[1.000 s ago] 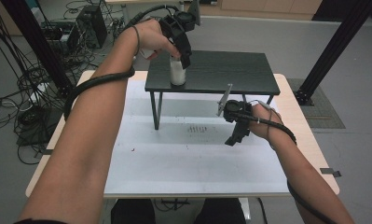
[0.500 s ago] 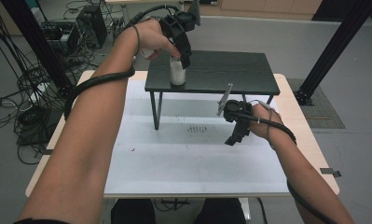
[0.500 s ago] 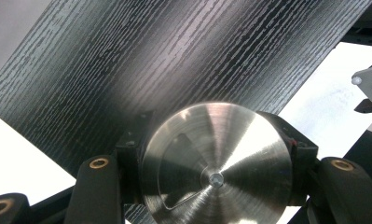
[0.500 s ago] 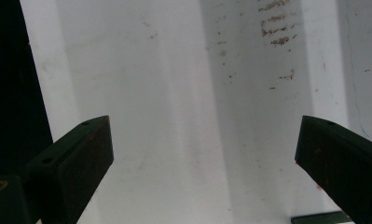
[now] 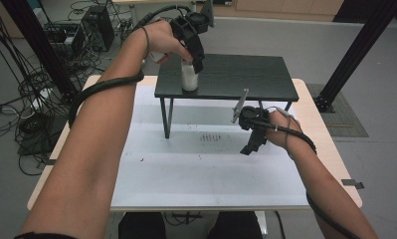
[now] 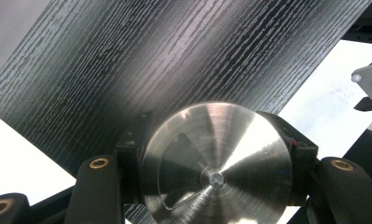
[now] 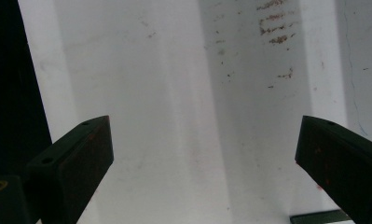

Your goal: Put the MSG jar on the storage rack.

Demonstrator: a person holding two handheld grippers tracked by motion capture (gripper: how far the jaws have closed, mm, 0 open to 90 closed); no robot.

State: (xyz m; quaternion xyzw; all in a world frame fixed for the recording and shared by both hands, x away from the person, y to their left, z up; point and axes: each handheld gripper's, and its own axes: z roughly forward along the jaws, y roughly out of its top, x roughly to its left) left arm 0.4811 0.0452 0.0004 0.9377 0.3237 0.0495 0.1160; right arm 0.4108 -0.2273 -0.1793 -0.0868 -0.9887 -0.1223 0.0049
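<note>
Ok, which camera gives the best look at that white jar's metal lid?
The left gripper view: the metal lid is close, between the left gripper's jaws. The high view shows the white jar from the side on the black shelf.

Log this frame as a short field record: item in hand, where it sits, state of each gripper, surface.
item: white jar with a brushed metal lid
location: upright on the small black stand, near its front left edge
left gripper: shut on the jar from above
right gripper: open, nothing between its jaws, over the white mat
surface: wooden table under the mat
</note>
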